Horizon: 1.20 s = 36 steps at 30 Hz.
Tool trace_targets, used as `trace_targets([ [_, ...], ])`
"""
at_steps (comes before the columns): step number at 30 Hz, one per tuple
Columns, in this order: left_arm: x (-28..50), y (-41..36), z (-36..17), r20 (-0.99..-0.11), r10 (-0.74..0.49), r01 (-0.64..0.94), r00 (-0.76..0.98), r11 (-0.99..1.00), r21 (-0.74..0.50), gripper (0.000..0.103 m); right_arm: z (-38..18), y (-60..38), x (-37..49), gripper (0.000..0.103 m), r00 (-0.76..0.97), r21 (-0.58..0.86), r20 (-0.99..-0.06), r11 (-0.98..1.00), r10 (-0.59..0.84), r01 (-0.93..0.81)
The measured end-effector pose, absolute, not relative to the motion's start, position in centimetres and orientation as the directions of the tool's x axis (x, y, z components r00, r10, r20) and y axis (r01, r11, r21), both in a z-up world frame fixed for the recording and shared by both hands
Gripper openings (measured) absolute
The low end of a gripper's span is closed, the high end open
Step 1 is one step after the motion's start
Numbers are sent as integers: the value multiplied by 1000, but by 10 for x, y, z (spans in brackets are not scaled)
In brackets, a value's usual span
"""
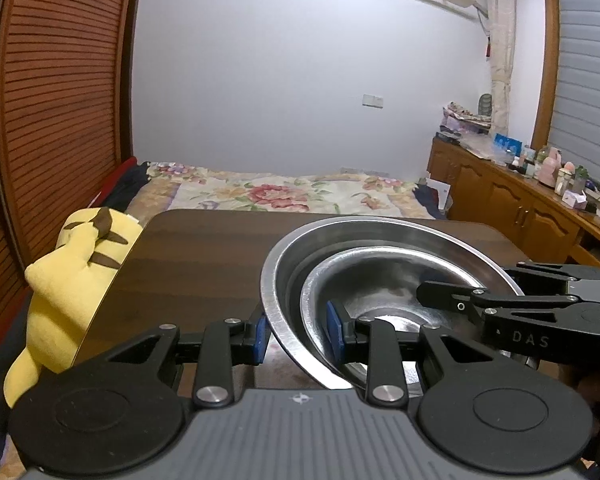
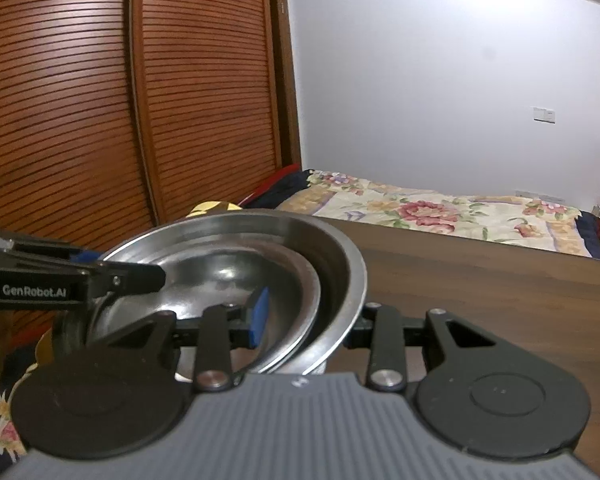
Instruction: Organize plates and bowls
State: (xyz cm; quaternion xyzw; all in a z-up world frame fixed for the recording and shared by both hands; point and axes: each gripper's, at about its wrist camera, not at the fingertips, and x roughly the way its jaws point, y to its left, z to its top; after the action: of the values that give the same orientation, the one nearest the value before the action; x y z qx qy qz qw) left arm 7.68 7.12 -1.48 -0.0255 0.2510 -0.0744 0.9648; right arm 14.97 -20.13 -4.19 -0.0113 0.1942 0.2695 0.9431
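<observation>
Two steel bowls, a smaller bowl (image 1: 384,300) nested in a larger bowl (image 1: 300,256), are carried over the dark table (image 1: 204,264). The stack's rims are clamped from opposite sides: the left gripper (image 1: 300,332) on its near-left edge, the right gripper (image 2: 308,320) on the opposite edge, so any lowering must be made level, by both together.

The left tool (image 1: 300,338) points forward and slightly down, its blue pads (image 1: 261,338) partly closed, one pad outside and one inside a metal rim. The right tool (image 2: 312,316) mirrors it from the opposite side, likewise tilted downward and clamped across that rim.
</observation>
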Motion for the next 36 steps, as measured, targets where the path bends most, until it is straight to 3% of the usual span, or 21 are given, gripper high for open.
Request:
trace_targets([
  [26, 84, 80, -45, -547, -131, 105, 827, 991, -80, 31, -63, -181, 152, 37, 748, 67, -435, 846, 501, -529],
  [36, 83, 75, -46, -535, -116, 106, 837, 993, -49, 31, -68, -182, 154, 37, 743, 74, -439, 844, 506, -531],
])
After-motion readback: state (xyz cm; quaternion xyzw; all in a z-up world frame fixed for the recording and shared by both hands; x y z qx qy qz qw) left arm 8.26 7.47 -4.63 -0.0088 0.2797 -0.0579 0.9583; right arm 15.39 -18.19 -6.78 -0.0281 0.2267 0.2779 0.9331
